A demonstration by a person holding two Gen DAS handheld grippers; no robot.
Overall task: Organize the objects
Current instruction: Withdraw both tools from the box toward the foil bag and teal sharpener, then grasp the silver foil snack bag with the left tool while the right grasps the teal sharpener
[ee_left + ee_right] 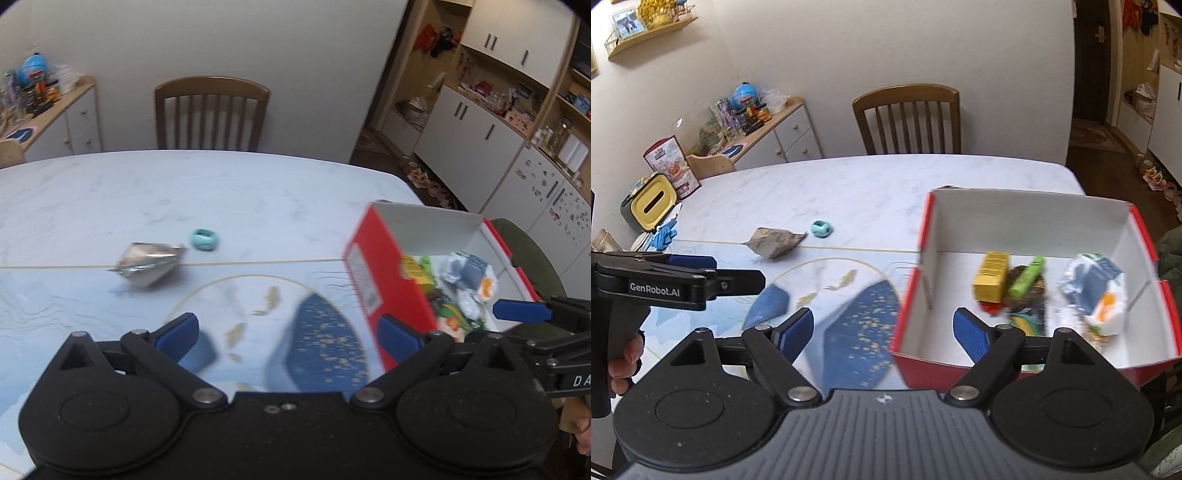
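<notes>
Two handheld grippers hover above a pale marble-patterned table (871, 184), both with their blue-padded jaws spread wide and holding nothing. The left gripper (288, 338) hangs over the table's blue-and-gold printed mat, to the left of the one red cardboard box (912, 295); the right gripper (882, 330) sits at the box's near left corner, one finger outside the wall and the other over the white interior.

Inside the box lie several items, blurred: one yellow carton (991, 275), one green tube (1028, 277) just beside it, one white-and-blue packet (1093, 284) toward the right wall, and at least one darker wrapper between them that cannot be made out.

Two things lie on the table to the left of the box: one crumpled silver foil pouch (149, 264) and one small teal ring-shaped object (204, 239), which sit close together, apart from the box. Farther left of the box, at the table edge, sit one yellow-lidded container (650, 205), one printed snack bag (670, 166) and a blue glove (665, 234).

One wooden chair (908, 118) stands beyond the box at the table's far side. A person's fingers (626, 360) grip the left gripper's handle.
</notes>
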